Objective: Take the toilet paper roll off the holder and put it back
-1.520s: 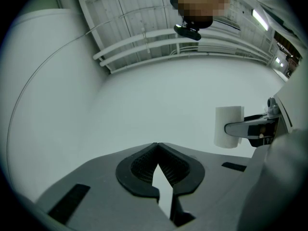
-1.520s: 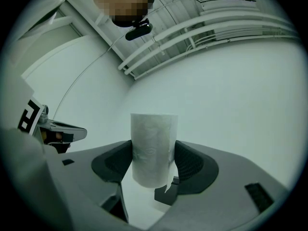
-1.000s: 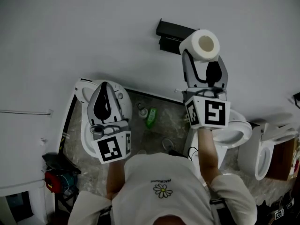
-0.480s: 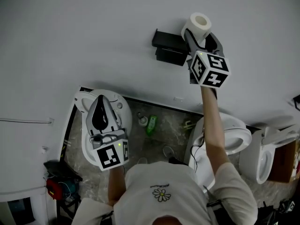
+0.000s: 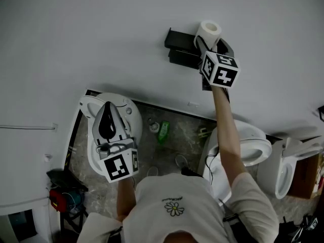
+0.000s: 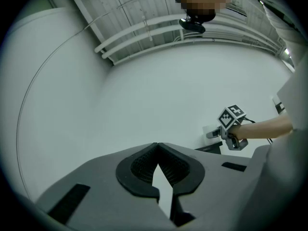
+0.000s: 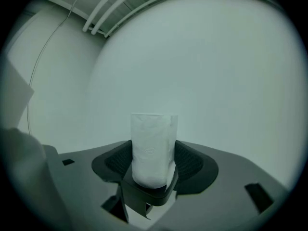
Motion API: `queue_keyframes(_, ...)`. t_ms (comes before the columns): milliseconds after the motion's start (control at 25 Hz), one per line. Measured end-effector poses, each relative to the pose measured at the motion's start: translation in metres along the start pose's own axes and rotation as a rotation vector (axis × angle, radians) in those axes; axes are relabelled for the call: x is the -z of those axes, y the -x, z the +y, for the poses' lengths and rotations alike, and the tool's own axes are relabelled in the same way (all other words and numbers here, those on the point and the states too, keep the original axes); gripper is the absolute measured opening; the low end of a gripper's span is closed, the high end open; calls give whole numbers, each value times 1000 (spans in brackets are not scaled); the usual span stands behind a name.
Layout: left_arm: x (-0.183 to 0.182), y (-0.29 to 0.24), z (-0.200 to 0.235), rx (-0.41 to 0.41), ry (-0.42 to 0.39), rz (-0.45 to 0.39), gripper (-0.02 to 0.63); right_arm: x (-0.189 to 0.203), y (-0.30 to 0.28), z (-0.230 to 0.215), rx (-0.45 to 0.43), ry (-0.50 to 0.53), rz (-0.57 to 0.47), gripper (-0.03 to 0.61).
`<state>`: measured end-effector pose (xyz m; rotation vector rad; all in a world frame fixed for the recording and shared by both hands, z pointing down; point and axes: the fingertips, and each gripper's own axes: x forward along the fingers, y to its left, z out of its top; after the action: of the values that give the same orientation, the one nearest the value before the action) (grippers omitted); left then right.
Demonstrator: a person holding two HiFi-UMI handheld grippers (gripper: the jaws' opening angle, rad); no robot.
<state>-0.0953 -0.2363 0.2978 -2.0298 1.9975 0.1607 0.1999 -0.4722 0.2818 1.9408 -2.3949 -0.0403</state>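
Right arm [image 5: 226, 130] stretched up and forward. Right gripper [image 5: 212, 43]: jaws wide, clamped on both sides of roll [image 5: 208, 31]. Left gripper [image 5: 108, 108] held low near torso, jaws together, nothing between them.

Looks like a mock-up bathroom inside some lab or warehouse hall, not a real home one. A few toilets [image 5: 255, 140] stand in a row on a strip of stone-look floor [image 5: 182, 130] against a plain white wall [image 5: 101, 44] with a black holder [image 5: 178, 38] on it. Bottles [image 5: 163, 129] sit loose on the floor, and overhead it's bare beams [image 6: 139, 25] and pipes.
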Motion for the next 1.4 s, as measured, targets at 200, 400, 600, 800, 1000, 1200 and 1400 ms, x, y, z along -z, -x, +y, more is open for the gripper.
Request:
queue_keyframes(200,4,-2,0,4,1,8,17,11,-5,0,14,1,29,275)
queue_keyframes(400,7,-2,0,2,4,17,17,13,-5,0,10,7,22,276)
queue_keyframes(600,3,1,2,-4,2,10,17,14,-4,2,-14,-20,18,276)
queue_keyframes(800,0,4,0,-2,2,2,17,14,2,0,10,-30,11,278)
queue_keyframes(1000,-4,7,-2,6,3,-4,17,-5,12,-1,21,-14,-47,293)
queue_keyframes(1200,-10,8,-6,18,6,-18,17,-59,36,1,27,50,-176,294)
queue_keyframes(1400,-19,10,-8,27,5,-36,17,-123,90,16,22,147,-403,293)
